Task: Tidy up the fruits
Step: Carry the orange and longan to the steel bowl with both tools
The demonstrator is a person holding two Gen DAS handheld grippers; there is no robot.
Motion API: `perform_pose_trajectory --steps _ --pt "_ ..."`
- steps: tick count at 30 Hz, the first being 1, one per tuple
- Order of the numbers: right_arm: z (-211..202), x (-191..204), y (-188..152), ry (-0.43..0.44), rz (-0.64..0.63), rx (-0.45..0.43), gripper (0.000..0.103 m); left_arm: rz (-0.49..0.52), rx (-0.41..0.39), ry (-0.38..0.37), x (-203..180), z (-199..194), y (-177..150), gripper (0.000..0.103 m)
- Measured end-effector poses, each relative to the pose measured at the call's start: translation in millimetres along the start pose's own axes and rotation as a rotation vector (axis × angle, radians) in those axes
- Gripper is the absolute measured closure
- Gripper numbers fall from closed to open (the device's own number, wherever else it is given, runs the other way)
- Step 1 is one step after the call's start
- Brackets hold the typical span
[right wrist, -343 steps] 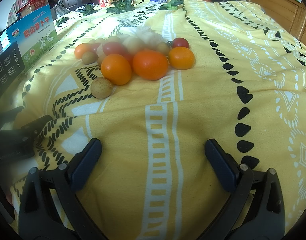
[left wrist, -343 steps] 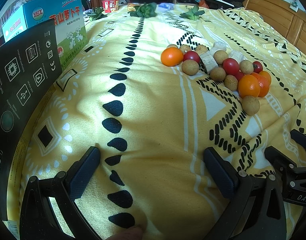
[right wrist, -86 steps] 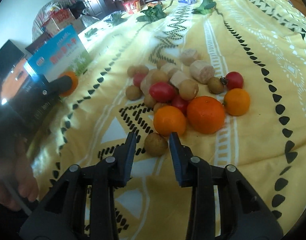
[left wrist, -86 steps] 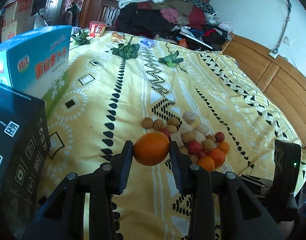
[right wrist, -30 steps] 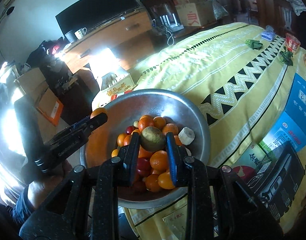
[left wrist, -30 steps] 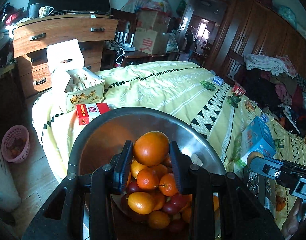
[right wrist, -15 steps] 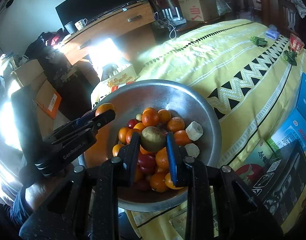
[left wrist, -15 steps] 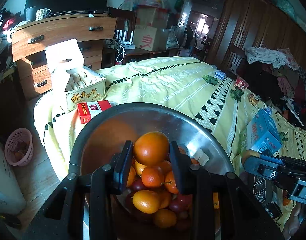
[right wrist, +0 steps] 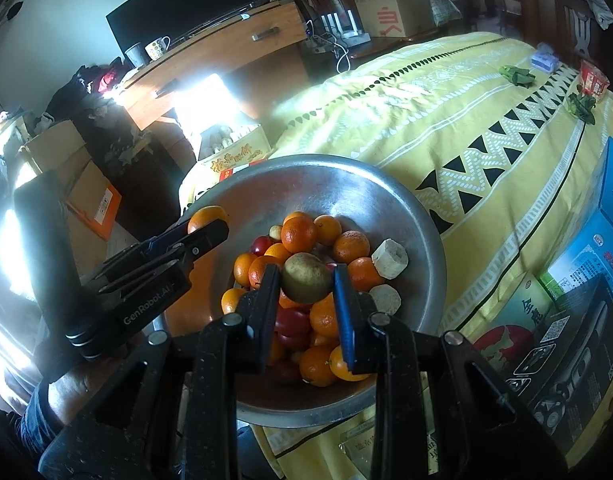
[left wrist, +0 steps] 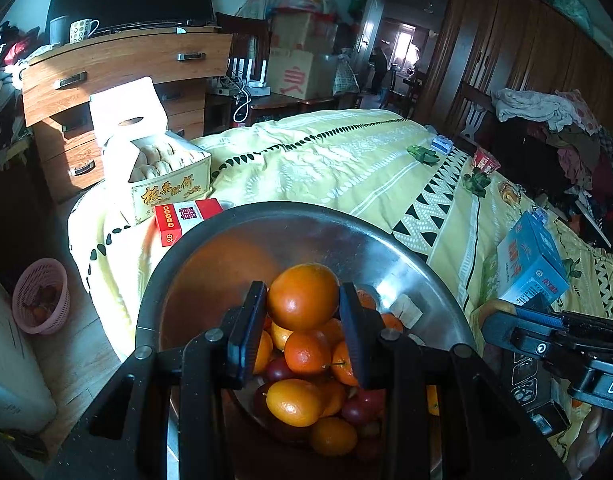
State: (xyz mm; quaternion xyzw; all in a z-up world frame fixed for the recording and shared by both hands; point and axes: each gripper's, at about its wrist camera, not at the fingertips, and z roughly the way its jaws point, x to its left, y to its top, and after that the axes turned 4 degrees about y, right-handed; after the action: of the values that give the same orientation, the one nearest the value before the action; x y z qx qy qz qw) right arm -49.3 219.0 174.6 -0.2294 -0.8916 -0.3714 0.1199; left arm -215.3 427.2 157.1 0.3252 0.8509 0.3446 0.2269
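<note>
A steel bowl [left wrist: 346, 236] [right wrist: 386, 196] at the bed's corner holds several oranges, red fruits and pale chunks. My left gripper [left wrist: 302, 300] is shut on a large orange [left wrist: 303, 296] and hangs over the fruit pile. In the right wrist view that gripper [right wrist: 208, 226] reaches in from the left over the bowl's rim, still pinching the orange [right wrist: 207, 216]. My right gripper [right wrist: 306, 276] is shut on a small brown-green round fruit [right wrist: 305, 277] above the pile's middle. Its dark body [left wrist: 554, 344] shows at the right in the left wrist view.
The bowl rests on a yellow patterned bedspread [right wrist: 446, 112]. Behind it stand a box of pastries [left wrist: 162, 176] and a red pack [left wrist: 184, 218]. Blue and black boxes [right wrist: 594, 248] lie to the right. A wooden dresser [left wrist: 118, 76] and a pink basket [left wrist: 40, 296] are beyond the bed.
Both grippers hold their fruits as before. In the right wrist view the bowl has drifted slightly lower and closer. The left wrist view is almost unchanged.
</note>
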Motion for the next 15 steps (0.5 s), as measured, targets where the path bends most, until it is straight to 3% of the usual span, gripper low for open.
perform_pose_trajectory --steps 15 --pt "11 -6 -3 -0.008 0.018 0.018 0.075 0.006 0.025 0.009 3 7 -4 0.065"
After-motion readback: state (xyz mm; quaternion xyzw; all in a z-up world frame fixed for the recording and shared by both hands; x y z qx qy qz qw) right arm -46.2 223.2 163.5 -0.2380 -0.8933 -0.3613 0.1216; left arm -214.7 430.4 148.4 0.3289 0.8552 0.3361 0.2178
